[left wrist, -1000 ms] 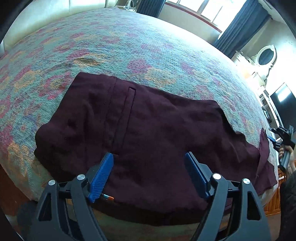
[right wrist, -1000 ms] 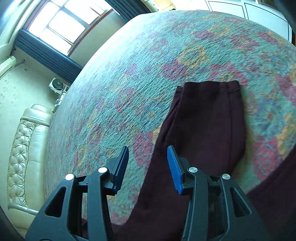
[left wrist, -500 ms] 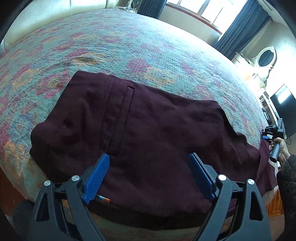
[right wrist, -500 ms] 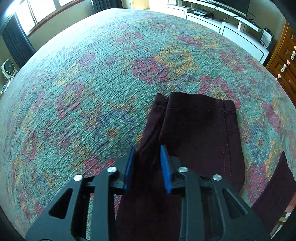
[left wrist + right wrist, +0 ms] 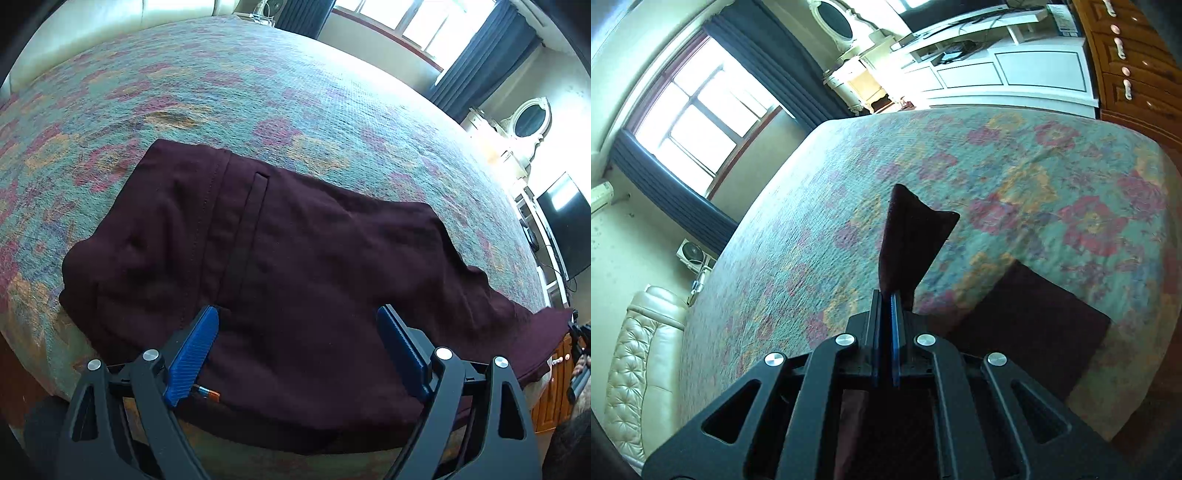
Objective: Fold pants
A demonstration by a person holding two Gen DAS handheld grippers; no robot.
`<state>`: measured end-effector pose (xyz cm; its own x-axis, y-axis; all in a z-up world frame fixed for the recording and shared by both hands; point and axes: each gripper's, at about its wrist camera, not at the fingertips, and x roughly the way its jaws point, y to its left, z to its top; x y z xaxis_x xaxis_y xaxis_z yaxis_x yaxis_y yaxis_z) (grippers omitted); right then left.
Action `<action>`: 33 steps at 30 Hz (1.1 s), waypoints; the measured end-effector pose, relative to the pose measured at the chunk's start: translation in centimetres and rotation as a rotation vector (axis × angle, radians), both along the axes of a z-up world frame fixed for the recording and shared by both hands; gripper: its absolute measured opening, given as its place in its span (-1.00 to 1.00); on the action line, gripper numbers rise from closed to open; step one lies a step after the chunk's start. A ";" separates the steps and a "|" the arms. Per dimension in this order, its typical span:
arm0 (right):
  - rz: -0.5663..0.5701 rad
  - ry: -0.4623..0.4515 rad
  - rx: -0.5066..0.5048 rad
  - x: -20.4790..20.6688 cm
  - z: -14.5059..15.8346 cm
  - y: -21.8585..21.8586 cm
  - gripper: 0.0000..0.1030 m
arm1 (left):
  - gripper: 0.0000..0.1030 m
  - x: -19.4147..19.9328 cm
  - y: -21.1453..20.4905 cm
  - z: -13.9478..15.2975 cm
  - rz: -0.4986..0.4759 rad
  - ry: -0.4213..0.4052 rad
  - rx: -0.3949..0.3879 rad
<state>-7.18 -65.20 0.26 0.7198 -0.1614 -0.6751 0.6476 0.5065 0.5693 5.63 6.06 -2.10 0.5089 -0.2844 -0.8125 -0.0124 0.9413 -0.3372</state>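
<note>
In my left wrist view the maroon pants lie spread across the lower half of the frame on the floral bedspread, waistband end at the lower left, the leg running off toward the right edge. My left gripper hangs over the near edge of the fabric with its blue pads far apart, one at lower centre-left, one at lower centre-right; nothing is clamped between them, the cloth just lies beneath. At the far right edge I can make out a hand on the other tool.

In my right wrist view the right gripper sits bottom centre, its pads pressed together on a pinch of the pants' hem, which sticks up above the fingertips as a dark wedge. Its jaws have just been closing, with that fabric between them. More of the pants lies on the bedspread at lower right.
</note>
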 end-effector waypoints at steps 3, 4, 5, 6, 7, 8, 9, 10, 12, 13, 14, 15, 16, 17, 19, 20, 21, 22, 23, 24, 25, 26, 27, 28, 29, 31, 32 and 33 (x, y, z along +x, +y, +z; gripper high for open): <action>-0.054 0.034 0.069 -3.5 -3.5 -1.2 -0.93 | 0.68 -0.1 -0.1 0.0 -0.004 -0.003 0.010; -0.079 0.025 0.129 -4.4 -5.1 -1.7 -0.93 | 0.68 -0.1 -0.2 -0.1 -0.005 -0.004 0.017; -0.102 0.017 0.178 -5.3 -6.5 -2.0 -0.93 | 0.68 -0.1 -0.3 -0.1 -0.007 -0.004 0.024; -0.119 0.009 0.215 -5.8 -7.7 -2.3 -0.93 | 0.68 -0.2 -0.4 -0.1 -0.008 -0.005 0.029; -0.130 0.007 0.231 -6.0 -8.4 -2.4 -0.93 | 0.68 -0.2 -0.5 -0.1 -0.008 -0.005 0.033; -0.134 -0.001 0.242 -6.1 -9.0 -2.4 -0.93 | 0.68 -0.2 -0.6 -0.1 -0.009 -0.005 0.037; -0.134 -0.007 0.253 -6.0 -9.4 -2.3 -0.93 | 0.68 -0.2 -0.6 0.0 -0.010 -0.005 0.041; -0.137 -0.009 0.260 -5.9 -9.7 -2.3 -0.92 | 0.68 -0.2 -0.6 0.0 -0.010 -0.005 0.043; -0.146 -0.022 0.270 -5.8 -9.9 -2.2 -0.86 | 0.68 -0.3 -0.7 0.0 -0.011 -0.006 0.044; -0.146 -0.037 0.282 -5.7 -10.0 -2.2 -0.80 | 0.68 -0.3 -0.7 -0.1 -0.012 -0.008 0.045; -0.146 -0.056 0.297 -5.7 -10.2 -2.2 -0.67 | 0.68 -0.3 -0.8 -0.1 -0.014 -0.009 0.048; -0.146 -0.064 0.304 -5.5 -10.3 -2.3 -0.66 | 0.68 -0.3 -0.9 -0.2 -0.016 -0.010 0.053; -0.143 -0.063 0.302 -5.4 -10.3 -2.5 -0.66 | 0.68 -0.4 -1.0 -0.2 -0.017 -0.011 0.061; -0.132 -0.057 0.297 -5.0 -10.3 -2.5 -0.66 | 0.68 -0.4 -1.1 -0.2 -0.019 -0.012 0.069; -0.105 -0.038 0.283 -4.3 -10.2 -2.6 -0.73 | 0.68 -0.5 -1.4 -0.2 -0.023 -0.015 0.087; -0.096 -0.028 0.271 -3.9 -10.0 -2.6 -0.88 | 0.68 -0.5 -1.5 -0.2 -0.025 -0.016 0.094; -0.092 -0.028 0.259 -3.8 -9.6 -2.6 -0.89 | 0.68 -0.5 -1.6 -0.2 -0.026 -0.017 0.099; -0.088 -0.042 0.249 -3.9 -9.1 -2.5 -0.89 | 0.68 -0.5 -1.6 -0.2 -0.028 -0.017 0.102; -0.086 -0.054 0.241 -4.1 -8.5 -2.6 -0.90 | 0.68 -0.5 -1.6 -0.2 -0.028 -0.018 0.104; -0.089 -0.065 0.233 -4.3 -7.9 -2.6 -0.90 | 0.68 -0.5 -1.6 -0.2 -0.027 -0.017 0.102; -0.093 -0.078 0.230 -4.7 -7.4 -2.7 -0.90 | 0.68 -0.4 -1.5 -0.2 -0.026 -0.015 0.098; -0.100 -0.084 0.224 -5.1 -7.1 -2.8 -0.90 | 0.68 -0.4 -1.4 -0.2 -0.025 -0.013 0.093; -0.111 -0.083 0.217 -5.5 -7.0 -3.0 -0.91 | 0.68 -0.3 -1.3 -0.2 -0.024 -0.012 0.086; -0.124 -0.080 0.218 -5.7 -7.2 -3.3 -0.91 | 0.68 -0.3 -1.2 -0.2 -0.023 -0.010 0.079; -0.130 -0.069 0.230 -5.8 -7.9 -3.6 -0.91 | 0.68 -0.3 -1.2 -0.2 -0.023 -0.010 0.073; -0.156 -0.053 0.281 -6.0 -9.9 -4.2 -0.91 | 0.68 -0.2 -1.1 -0.3 -0.023 -0.009 0.070; -0.159 -0.053 0.297 -5.9 -10.8 -4.4 -0.91 | 0.68 -0.3 -1.2 -0.3 -0.025 -0.011 0.073; -0.162 -0.049 0.295 -5.8 -11.3 -4.5 -0.91 | 0.68 -0.3 -1.2 -0.3 -0.028 -0.013 0.078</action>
<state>-12.99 -69.67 -11.05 0.7336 -0.0791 -0.6749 0.6743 0.2079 0.7086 5.31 4.82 -2.38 0.5119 -0.2348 -0.8264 0.0185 0.9647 -0.2626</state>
